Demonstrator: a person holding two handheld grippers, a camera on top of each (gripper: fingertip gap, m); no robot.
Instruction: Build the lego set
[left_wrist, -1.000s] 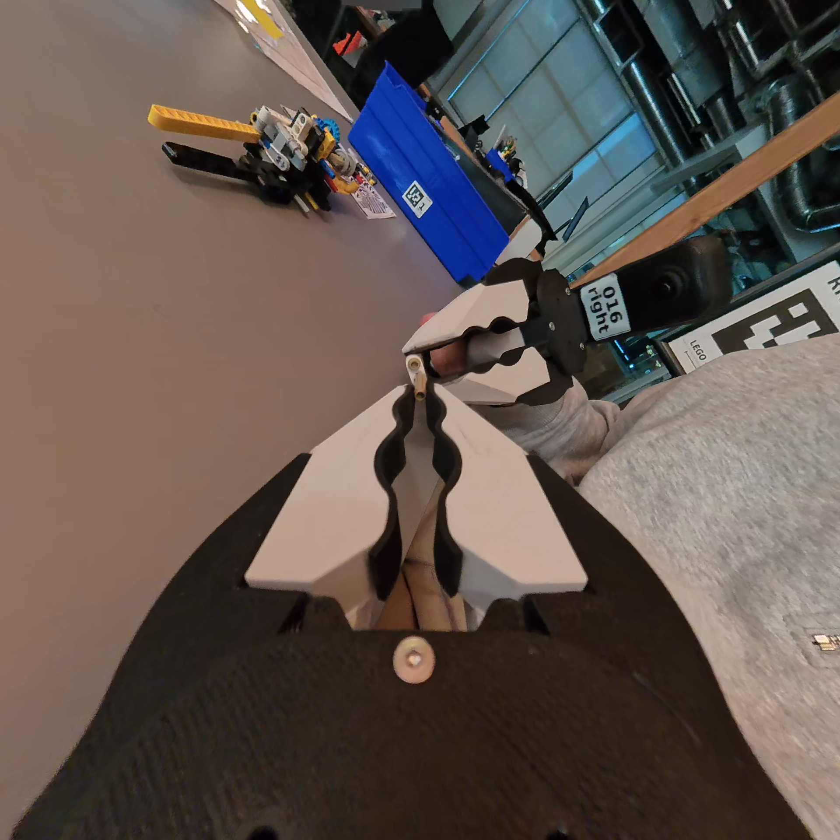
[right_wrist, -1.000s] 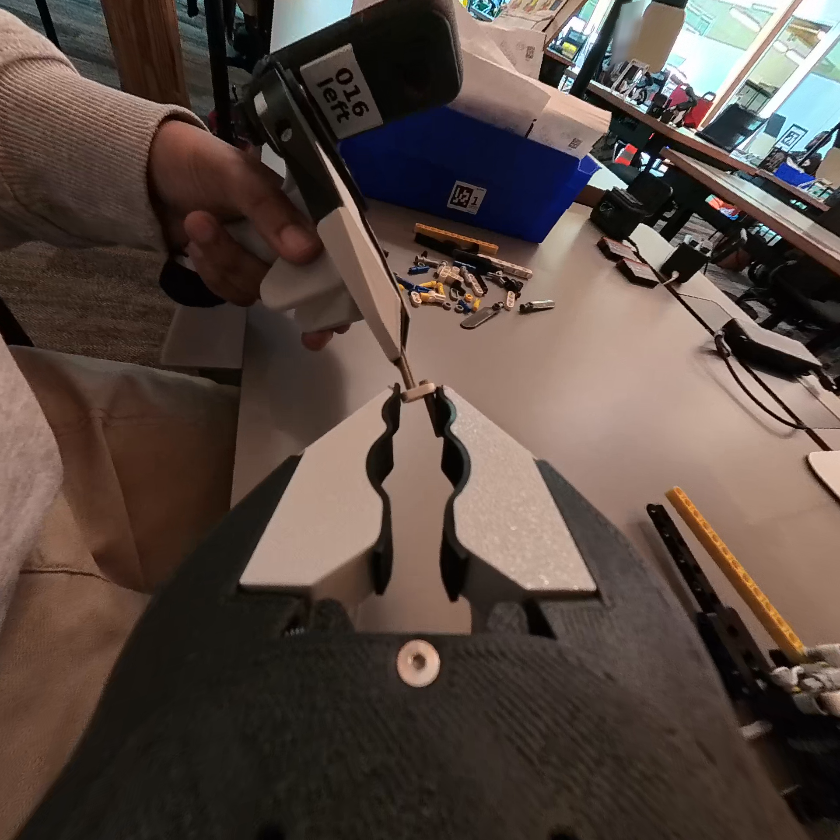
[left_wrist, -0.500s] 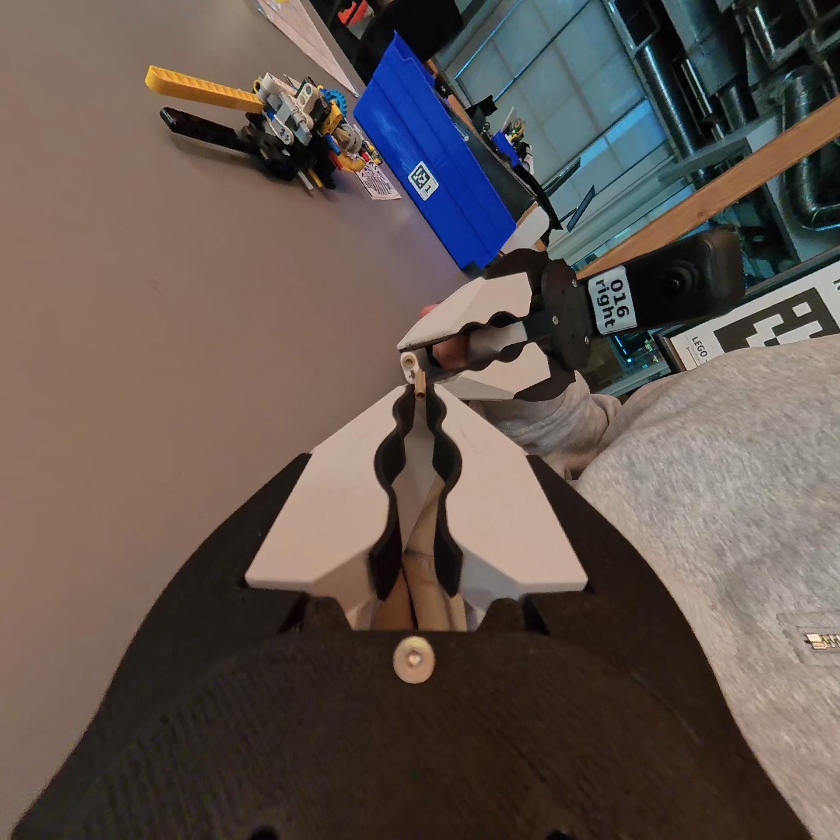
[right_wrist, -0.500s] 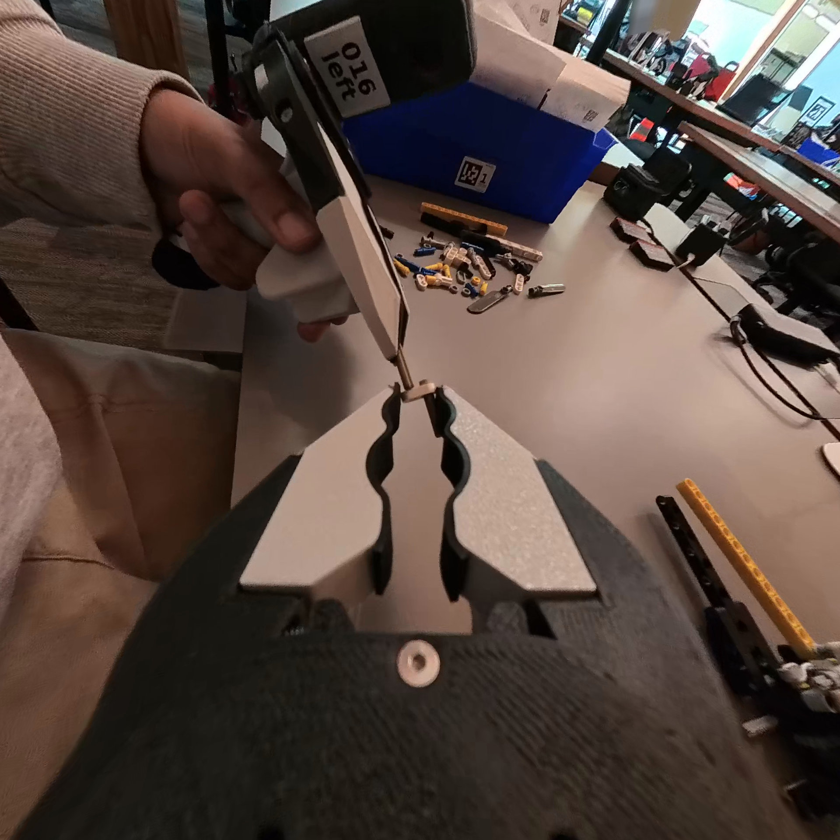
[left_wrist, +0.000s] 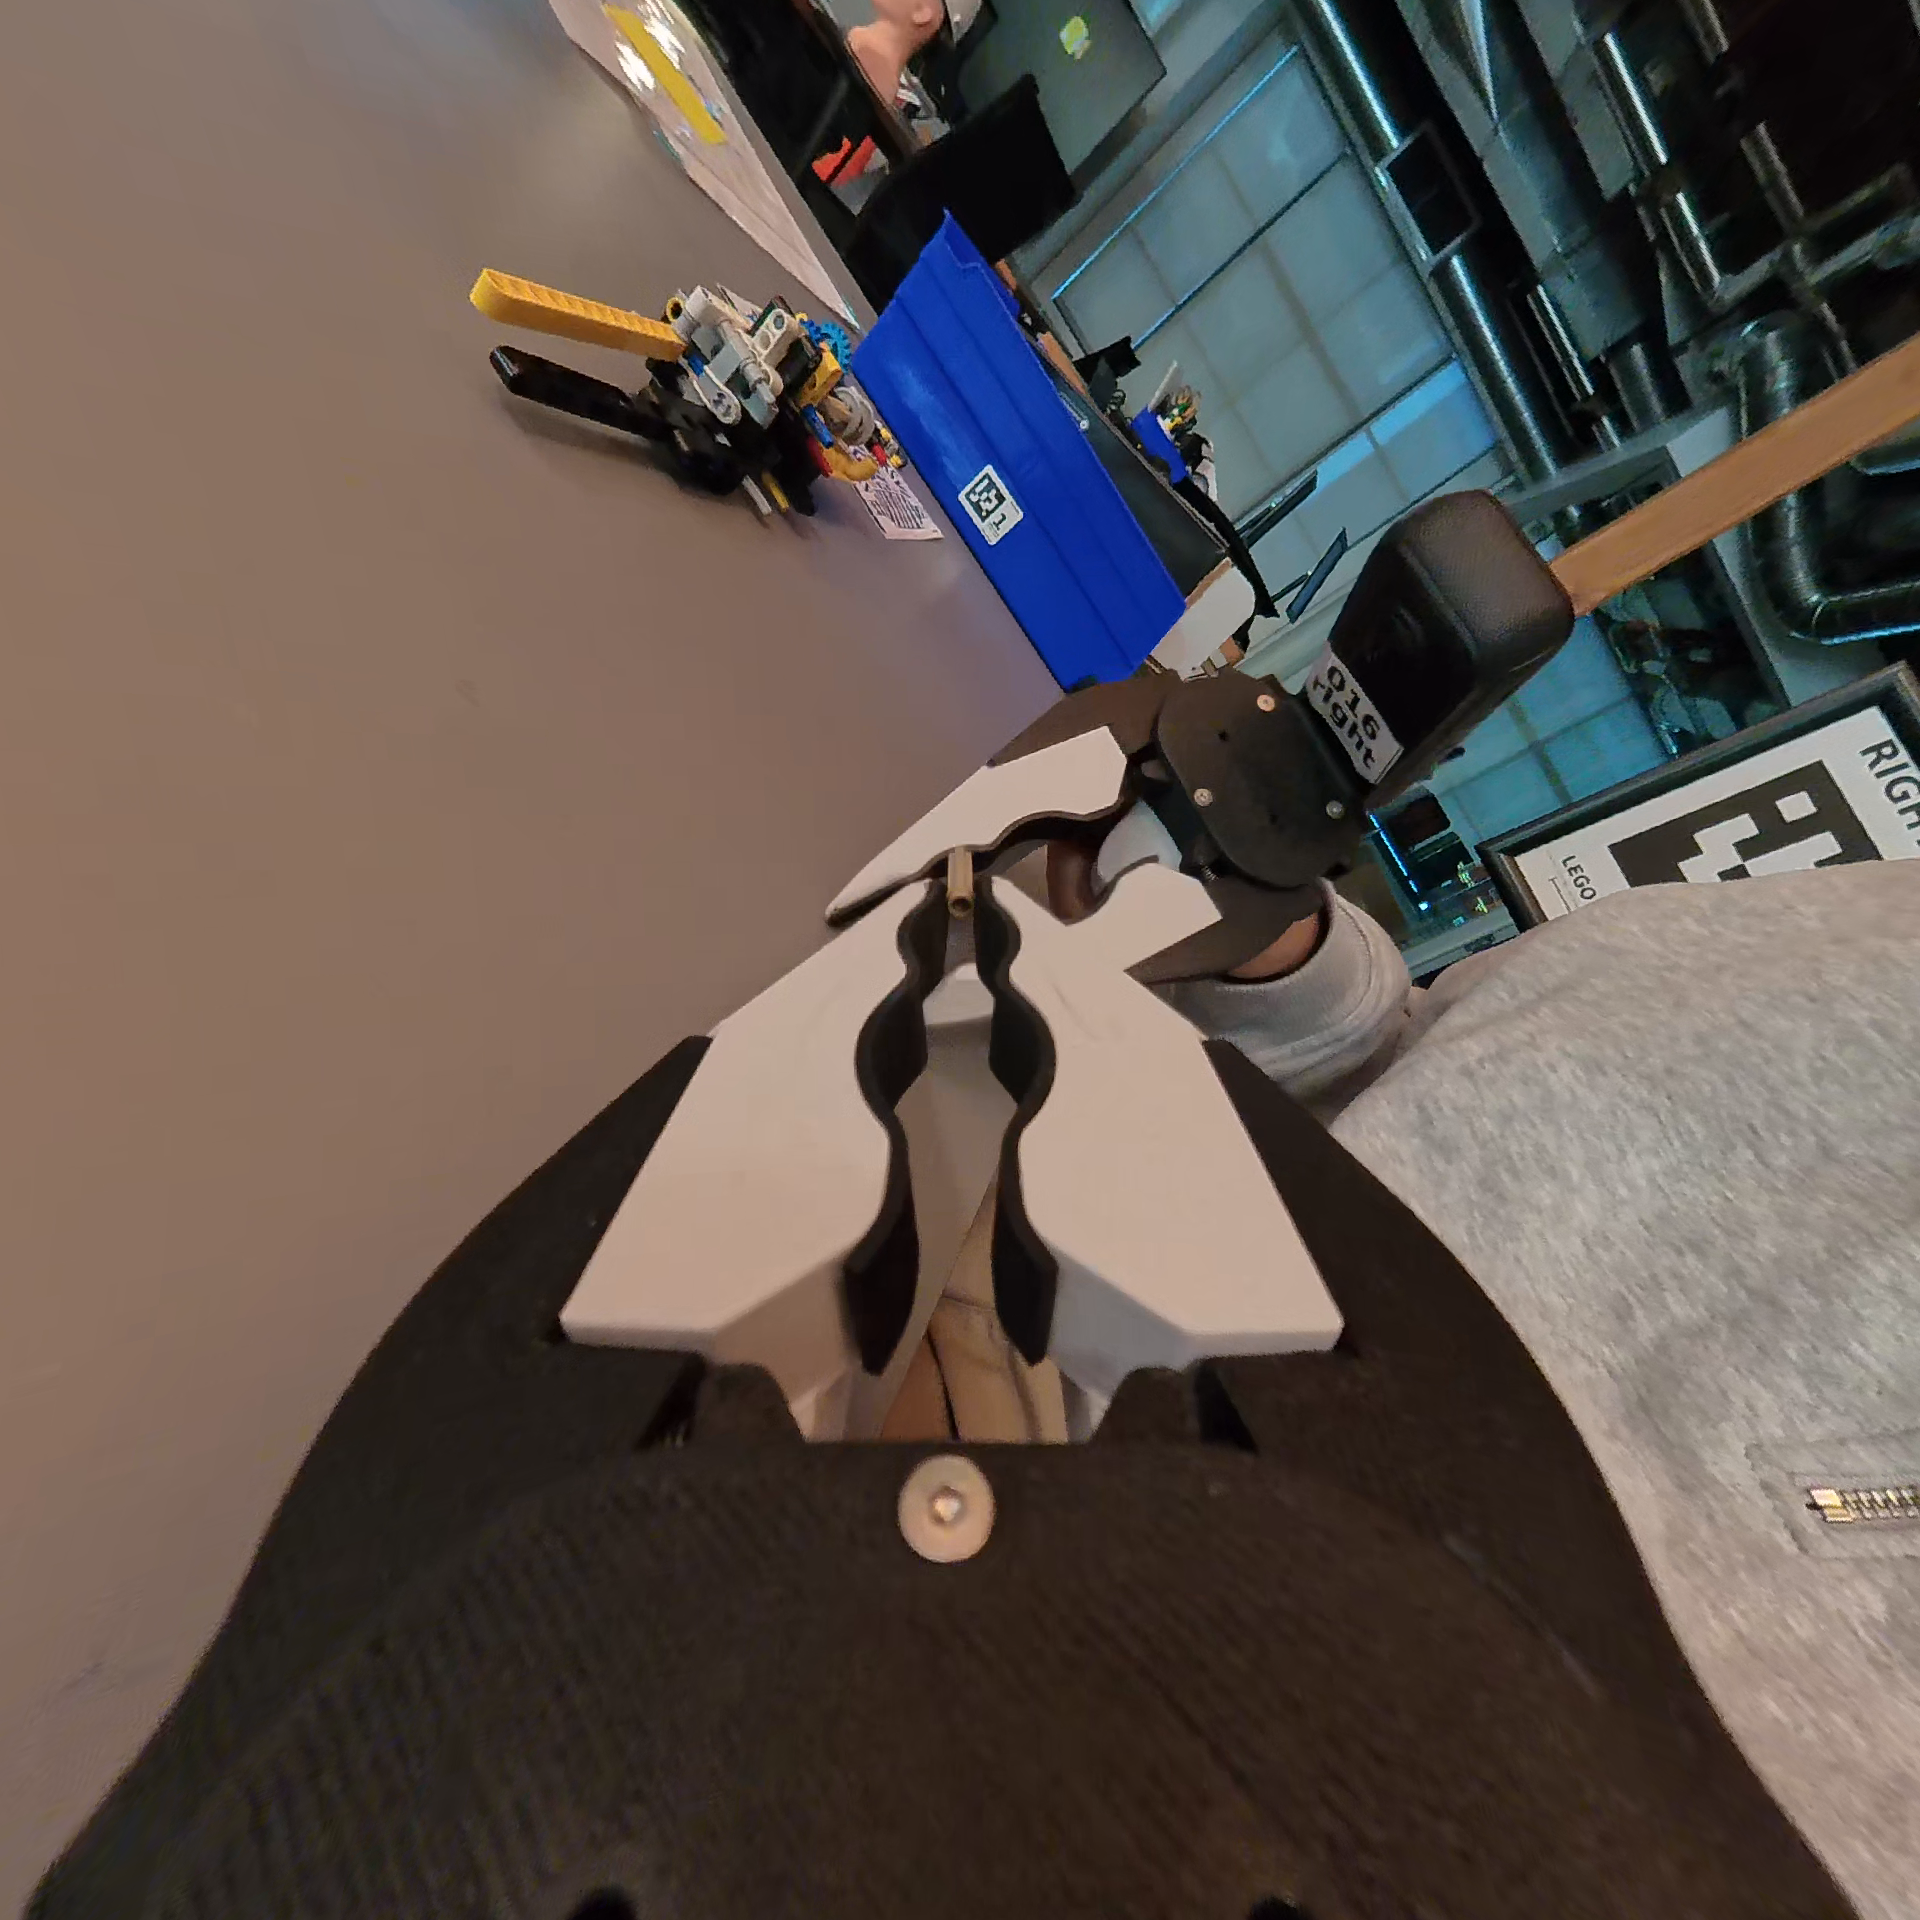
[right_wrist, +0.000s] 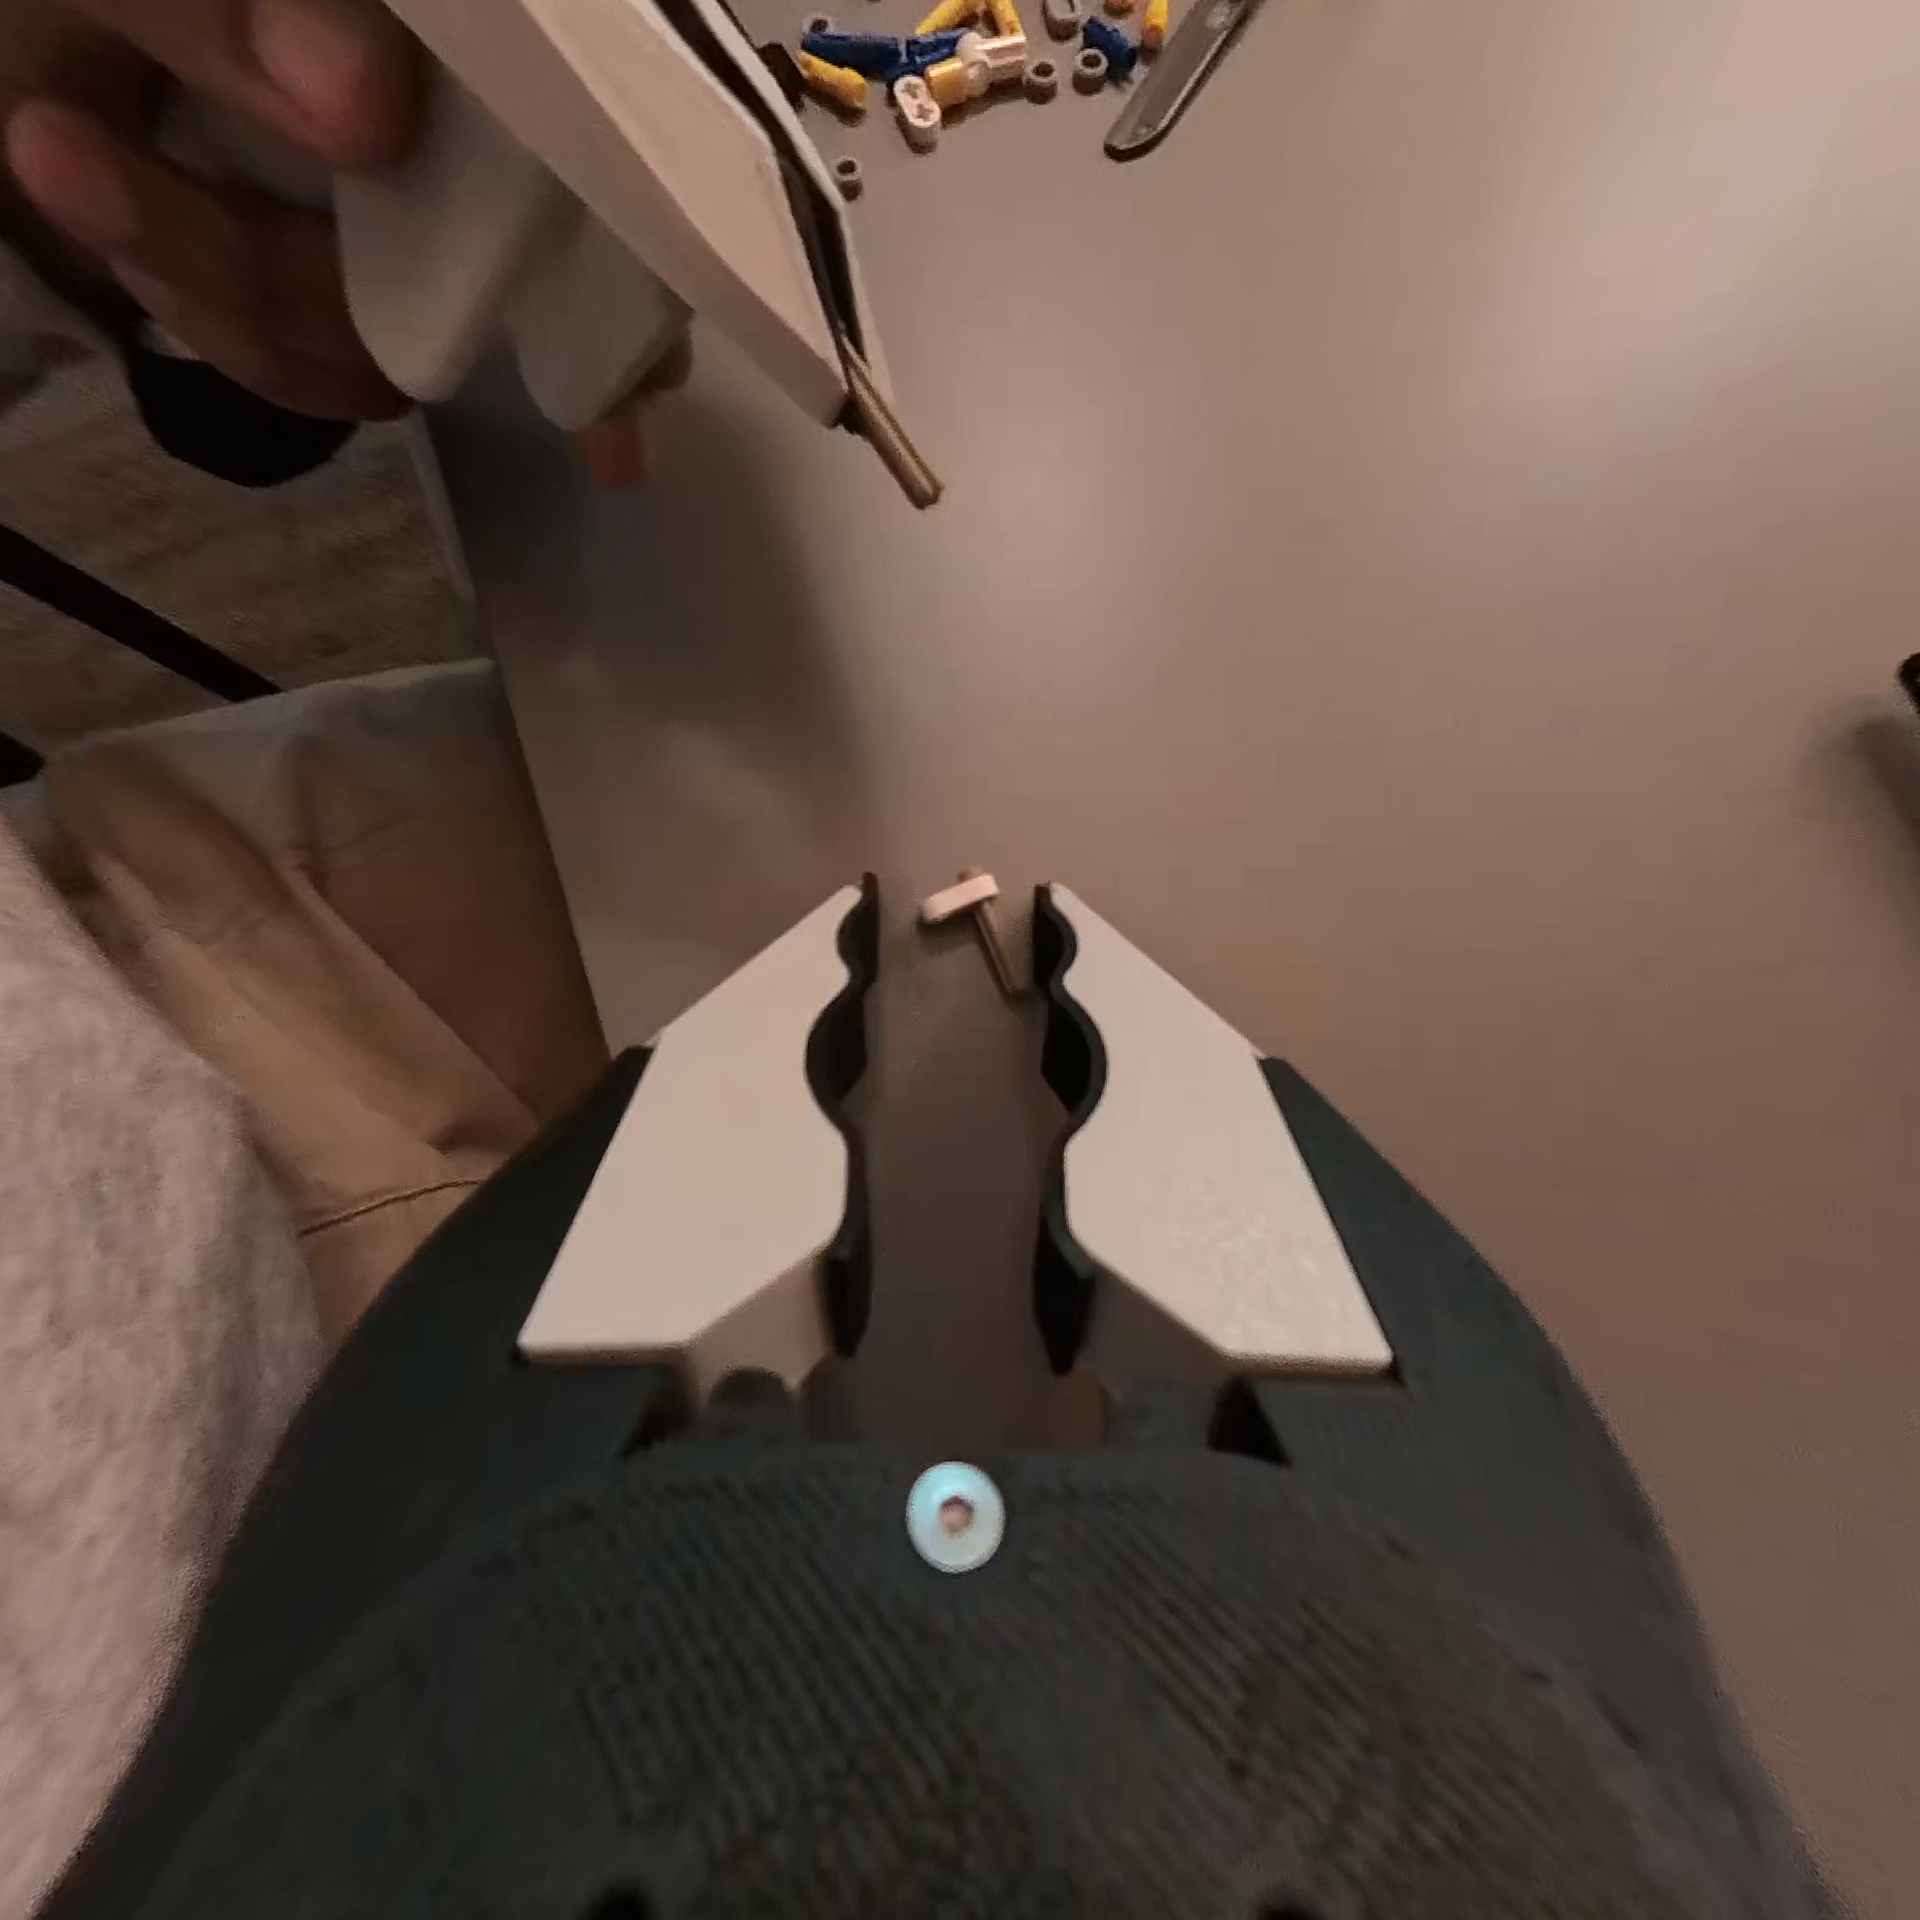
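My left gripper (left_wrist: 961, 906) is shut on a short tan axle (left_wrist: 962, 896) that sticks out past its tips. In the right wrist view the left gripper (right_wrist: 844, 400) comes in from the upper left with that axle (right_wrist: 902, 462) pointing down over the table. My right gripper (right_wrist: 954, 906) is open. A small white connector with a tan pin (right_wrist: 971, 920) shows between its tips, touching neither jaw; I cannot tell if it rests on the table. The right gripper's fingers (left_wrist: 997, 810) sit just behind my left tips. The partly built lego model (left_wrist: 727, 400) stands far off.
A blue bin (left_wrist: 1018, 468) stands beyond the model, with a paper sheet (left_wrist: 899, 509) beside it. Several loose yellow, blue and grey lego parts (right_wrist: 966, 73) lie on the grey table (right_wrist: 1351, 623). The person's grey sleeve and lap lie close at the table's near edge. From the right gripper's tips to the partly built lego model (left_wrist: 727, 400) is close to 20 cm.
My right gripper has opened and let go of the white connector, and it now tilts down toward the table. My left gripper, still shut on the tan axle, has drawn apart from it.
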